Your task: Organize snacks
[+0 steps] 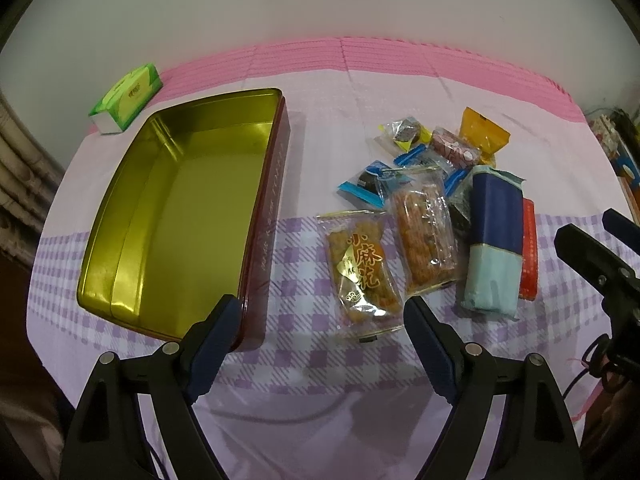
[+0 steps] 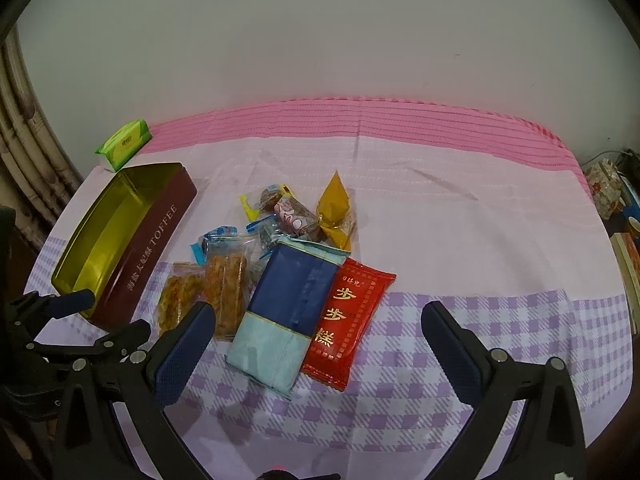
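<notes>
Nothing is packed yet: the toffee tin [image 1: 180, 216] sits bare, every snack (the pile [image 2: 280, 280] at its three o'clock) waits, both tools, left tool [image 1: 322, 320] and right tool [image 2: 316, 324], gape wide.

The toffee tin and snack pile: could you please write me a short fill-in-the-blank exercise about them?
1. The toffee tin holds ___ snacks so far.
2. The red packet lies right beside the blue and ___ package.
3. Both the left claw and the right claw are ___.
4. The green tissue pack sits behind the ___.

Missing words: no; teal; open; tin
</notes>
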Tool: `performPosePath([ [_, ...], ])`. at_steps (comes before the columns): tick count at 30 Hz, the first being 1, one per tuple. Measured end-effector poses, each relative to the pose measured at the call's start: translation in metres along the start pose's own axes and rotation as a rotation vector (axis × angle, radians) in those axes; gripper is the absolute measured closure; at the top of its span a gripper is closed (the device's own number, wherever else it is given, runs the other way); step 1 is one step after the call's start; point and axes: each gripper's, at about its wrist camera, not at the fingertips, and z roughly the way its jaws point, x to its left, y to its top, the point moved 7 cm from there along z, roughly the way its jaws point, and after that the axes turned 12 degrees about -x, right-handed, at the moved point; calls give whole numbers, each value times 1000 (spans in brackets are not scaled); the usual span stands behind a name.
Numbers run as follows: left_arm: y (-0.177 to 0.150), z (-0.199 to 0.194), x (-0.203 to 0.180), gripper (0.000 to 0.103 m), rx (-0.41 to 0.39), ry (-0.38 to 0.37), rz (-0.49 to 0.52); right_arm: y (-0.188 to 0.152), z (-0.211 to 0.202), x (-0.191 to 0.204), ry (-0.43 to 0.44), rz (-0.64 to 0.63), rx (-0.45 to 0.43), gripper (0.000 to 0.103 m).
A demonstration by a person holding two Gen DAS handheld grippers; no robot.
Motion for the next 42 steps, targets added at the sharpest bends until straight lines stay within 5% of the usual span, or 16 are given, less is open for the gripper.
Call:
performPosePath([
  [42,-2,7,5,19,34,10,-29,-10,12,10,14,-34,50,1],
])
